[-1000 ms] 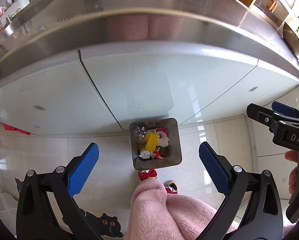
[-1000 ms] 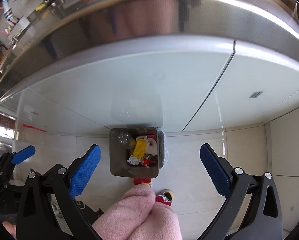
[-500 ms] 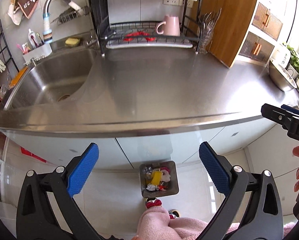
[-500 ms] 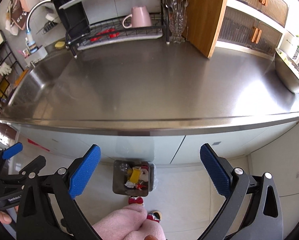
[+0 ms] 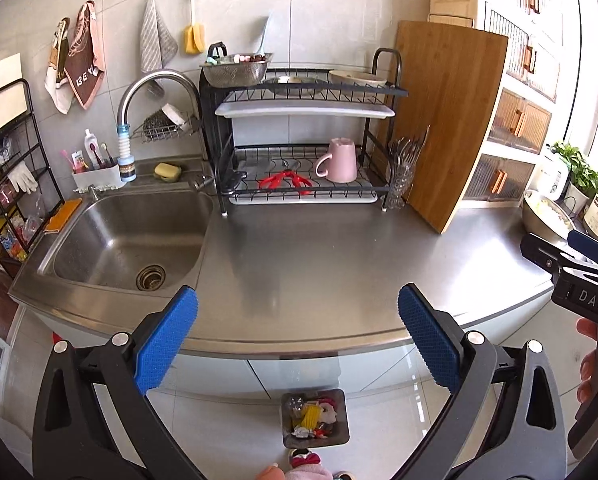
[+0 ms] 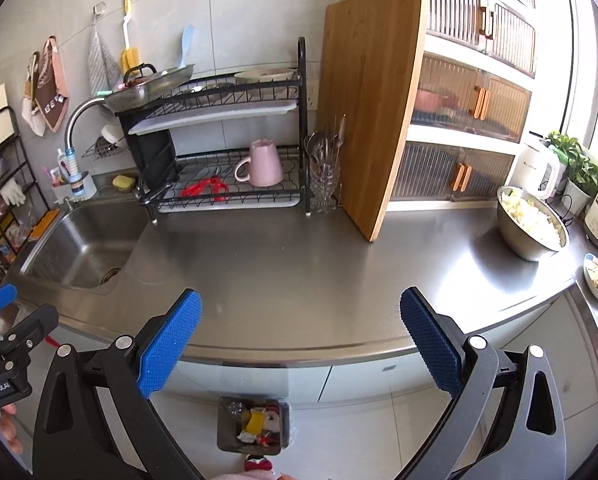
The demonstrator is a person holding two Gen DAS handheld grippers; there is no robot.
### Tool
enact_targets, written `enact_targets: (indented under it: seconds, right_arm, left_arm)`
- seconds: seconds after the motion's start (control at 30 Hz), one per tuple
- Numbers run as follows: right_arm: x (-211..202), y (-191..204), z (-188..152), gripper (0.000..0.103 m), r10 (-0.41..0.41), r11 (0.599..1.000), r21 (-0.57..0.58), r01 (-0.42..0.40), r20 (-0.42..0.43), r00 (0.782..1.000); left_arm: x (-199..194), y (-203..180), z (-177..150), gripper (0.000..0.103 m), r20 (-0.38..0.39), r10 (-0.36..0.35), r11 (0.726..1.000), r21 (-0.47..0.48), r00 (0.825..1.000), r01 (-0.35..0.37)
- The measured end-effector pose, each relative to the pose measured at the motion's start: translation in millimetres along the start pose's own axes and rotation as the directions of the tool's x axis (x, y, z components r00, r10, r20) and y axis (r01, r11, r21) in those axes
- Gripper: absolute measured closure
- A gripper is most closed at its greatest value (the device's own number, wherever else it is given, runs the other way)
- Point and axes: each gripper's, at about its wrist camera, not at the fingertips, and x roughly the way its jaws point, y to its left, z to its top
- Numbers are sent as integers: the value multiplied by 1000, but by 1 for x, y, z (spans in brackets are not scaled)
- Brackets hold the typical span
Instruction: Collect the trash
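Trash fills the bin (image 5: 314,418) at lower centre; table (image 5: 339,264) looks bare (collecting seems done), my left gripper (image 5: 297,344) and right gripper (image 6: 301,346) jaws apart, empty.

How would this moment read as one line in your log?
left gripper open, empty | right gripper open, empty | trash bin filled, on floor

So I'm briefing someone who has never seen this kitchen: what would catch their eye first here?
Probably the tall wooden cutting board leaning upright at the right end of the black dish rack, which holds an upturned pink mug. Next, the bare steel countertop, with the sink to its left. On the floor below sits a small trash bin full of colourful litter, framed by the left gripper, jaws wide open.
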Motion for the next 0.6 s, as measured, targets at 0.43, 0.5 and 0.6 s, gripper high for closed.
enact_targets:
  seconds: [0.43, 0.5, 0.6]
  right_arm:
    - [-20, 7, 19, 3, -1, 1000, -23, 3, 75, 997]
    - [-20, 7, 20, 3, -11, 1000, -23, 13, 78, 997]
    - [-19, 7, 20, 3, -22, 1000, -20, 24, 76, 997]
  left_arm:
    - [-9, 0, 16, 8, 48, 17, 1000, -8, 999, -17]
    - [-8, 1, 17, 8, 52, 21, 1000, -8, 998, -21]
    - [-7, 2, 19, 8, 55, 21, 1000, -12, 998, -20]
